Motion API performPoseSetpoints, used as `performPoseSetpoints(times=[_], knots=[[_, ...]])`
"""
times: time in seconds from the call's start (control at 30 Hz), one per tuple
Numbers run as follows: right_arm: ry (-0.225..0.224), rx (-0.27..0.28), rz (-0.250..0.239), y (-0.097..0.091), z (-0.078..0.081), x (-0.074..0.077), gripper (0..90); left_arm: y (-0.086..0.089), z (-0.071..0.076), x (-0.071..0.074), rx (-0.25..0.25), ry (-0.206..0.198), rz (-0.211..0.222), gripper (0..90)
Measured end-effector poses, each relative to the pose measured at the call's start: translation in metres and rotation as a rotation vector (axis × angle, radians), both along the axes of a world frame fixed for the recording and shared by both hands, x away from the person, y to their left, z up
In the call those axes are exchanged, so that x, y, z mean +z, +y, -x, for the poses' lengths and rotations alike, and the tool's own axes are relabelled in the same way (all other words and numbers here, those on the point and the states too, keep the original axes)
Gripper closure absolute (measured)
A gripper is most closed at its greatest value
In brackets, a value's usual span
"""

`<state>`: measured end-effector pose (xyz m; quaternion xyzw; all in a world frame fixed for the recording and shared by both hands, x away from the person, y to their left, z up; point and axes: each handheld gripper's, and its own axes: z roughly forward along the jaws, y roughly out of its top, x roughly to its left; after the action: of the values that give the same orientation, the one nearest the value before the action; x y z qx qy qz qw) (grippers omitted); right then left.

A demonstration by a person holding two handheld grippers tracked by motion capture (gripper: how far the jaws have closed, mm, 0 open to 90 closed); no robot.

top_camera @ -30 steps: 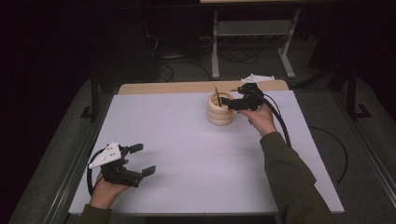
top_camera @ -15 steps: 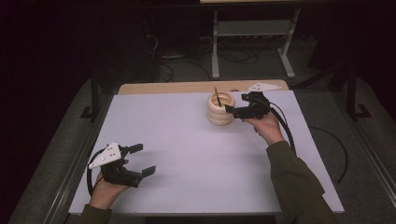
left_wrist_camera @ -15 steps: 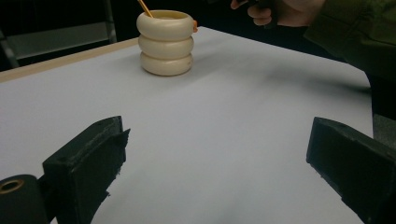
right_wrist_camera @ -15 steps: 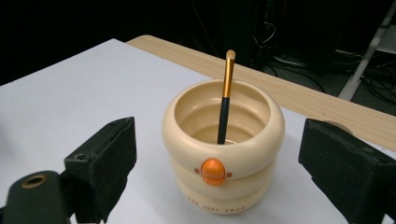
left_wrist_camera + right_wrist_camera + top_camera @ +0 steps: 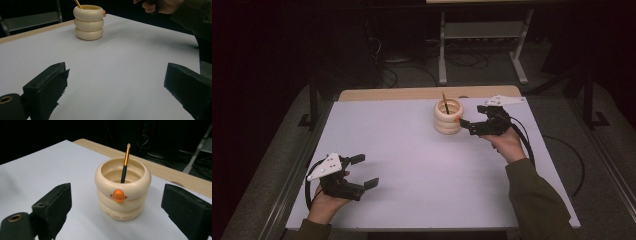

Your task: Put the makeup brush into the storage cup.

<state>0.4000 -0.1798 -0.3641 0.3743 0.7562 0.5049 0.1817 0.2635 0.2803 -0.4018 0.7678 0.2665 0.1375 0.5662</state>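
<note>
Since a second ago your right gripper (image 5: 464,122) has drawn back from above the cup's rim to just right of the cream ringed cup (image 5: 448,116), upper centre on the bench (image 5: 422,165). Its fingers (image 5: 53,206) gape, cup squarely ahead between them. Pen (image 5: 125,163) stands nearly upright inside. Left gripper (image 5: 362,171) rests open, lower left, well apart.

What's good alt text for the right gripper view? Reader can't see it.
A cream ringed holder with an orange knob on its front stands on a white table, a pencil upright inside it. The open right gripper frames it from the near side, its black jaws wide apart and not touching it.
</note>
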Motion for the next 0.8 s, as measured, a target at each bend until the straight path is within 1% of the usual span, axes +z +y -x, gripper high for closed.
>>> performPoseSetpoints(times=[0.03, 0.13, 0.2, 0.27, 0.43, 0.47, 0.5, 0.53, 0.63, 0.8], knots=[[0.004, 0.000, 0.006, -0.001, 0.002, -0.001, 7.4, 0.000, 0.000, 0.000, 0.000, -0.001, 0.000, 4.0], [0.004, -0.002, 0.003, -0.005, 0.007, -0.002, 6.3, 0.000, 0.000, 0.000, 0.000, -0.001, -0.003, 4.0], [0.001, -0.001, 0.000, -0.007, 0.010, -0.003, 5.9, 0.001, 0.000, 0.000, -0.004, -0.003, -0.015, 4.1], [0.006, -0.004, 0.002, -0.009, 0.015, -0.004, 4.2, 0.001, 0.000, 0.000, -0.001, -0.002, -0.012, 4.1], [-0.007, -0.003, -0.007, -0.014, 0.024, -0.006, 3.6, 0.001, -0.001, -0.001, -0.002, -0.006, -0.013, 4.1], [-0.004, -0.003, -0.001, -0.015, 0.025, -0.005, 2.7, 0.002, 0.000, 0.000, 0.000, -0.002, -0.018, 4.1], [0.004, -0.004, -0.001, -0.016, 0.027, -0.005, 2.2, 0.001, 0.000, -0.001, 0.002, 0.000, -0.014, 4.1], [-0.001, -0.002, 0.002, -0.017, 0.029, -0.005, 2.2, 0.001, 0.000, -0.001, 0.003, 0.003, -0.013, 4.0], [0.002, -0.003, -0.011, -0.021, 0.034, -0.005, 2.2, 0.001, 0.000, -0.001, 0.003, 0.005, -0.011, 4.1], [-0.003, 0.001, -0.008, -0.025, 0.043, -0.005, 2.2, 0.001, 0.000, -0.001, 0.003, 0.005, -0.013, 4.0]])
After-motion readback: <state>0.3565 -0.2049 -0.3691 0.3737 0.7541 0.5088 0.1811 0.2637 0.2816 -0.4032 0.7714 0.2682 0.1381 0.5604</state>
